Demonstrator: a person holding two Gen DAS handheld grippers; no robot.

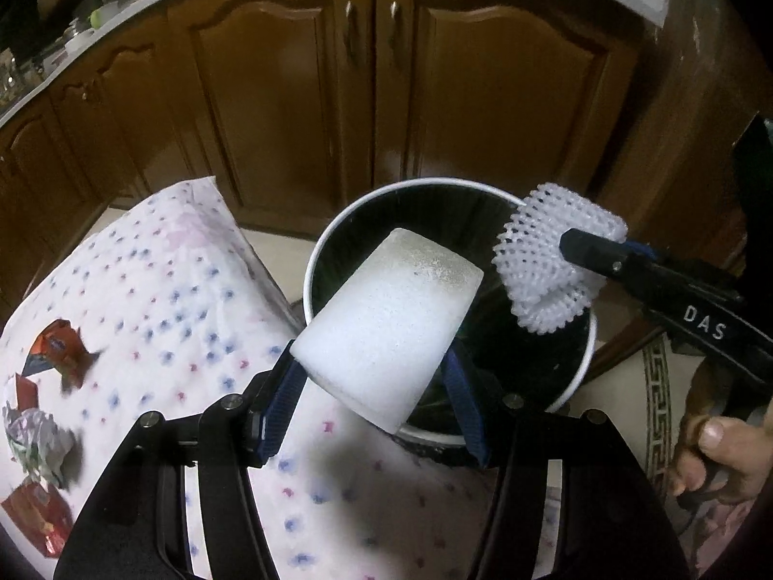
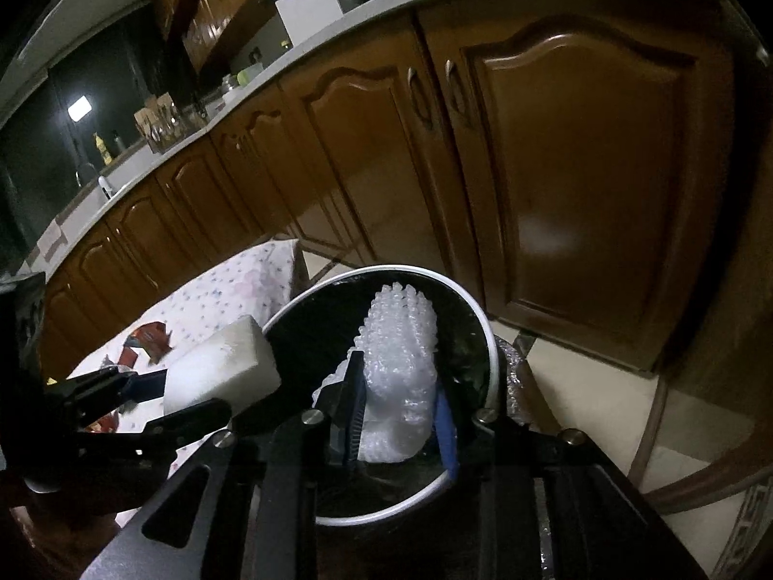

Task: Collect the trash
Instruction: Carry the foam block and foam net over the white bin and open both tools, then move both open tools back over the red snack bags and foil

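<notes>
1. Your left gripper (image 1: 381, 338) reaches in low from the near edge, tilted steeply down, its blue-padded fingers (image 1: 279, 403) clamped on either side of a white foam block (image 1: 386, 324). The block hangs slantwise over the near rim of the trash bin (image 1: 314, 261), its far end over the black liner.

2. Your right gripper (image 2: 401, 406) points down into the same bin, a crumpled white foam net (image 2: 406, 362) between its pads. The pads sit against the net's sides; how firmly they press cannot be told. In the left wrist view, the net (image 1: 546, 261) hangs over the bin's far right rim, with the black finger laid across it.

3. Your right hand (image 1: 715, 454) shows at the near right edge of the left wrist view, fingers curled around the handle.

4. The bin stands on the floor just right of a table under a dotted tablecloth (image 1: 159, 290), before brown cabinet doors (image 1: 290, 96).

5. More trash lies on the cloth at the near left: red wrappers (image 1: 60, 343) and a crumpled paper ball (image 1: 38, 440), well apart from both grippers.
</notes>
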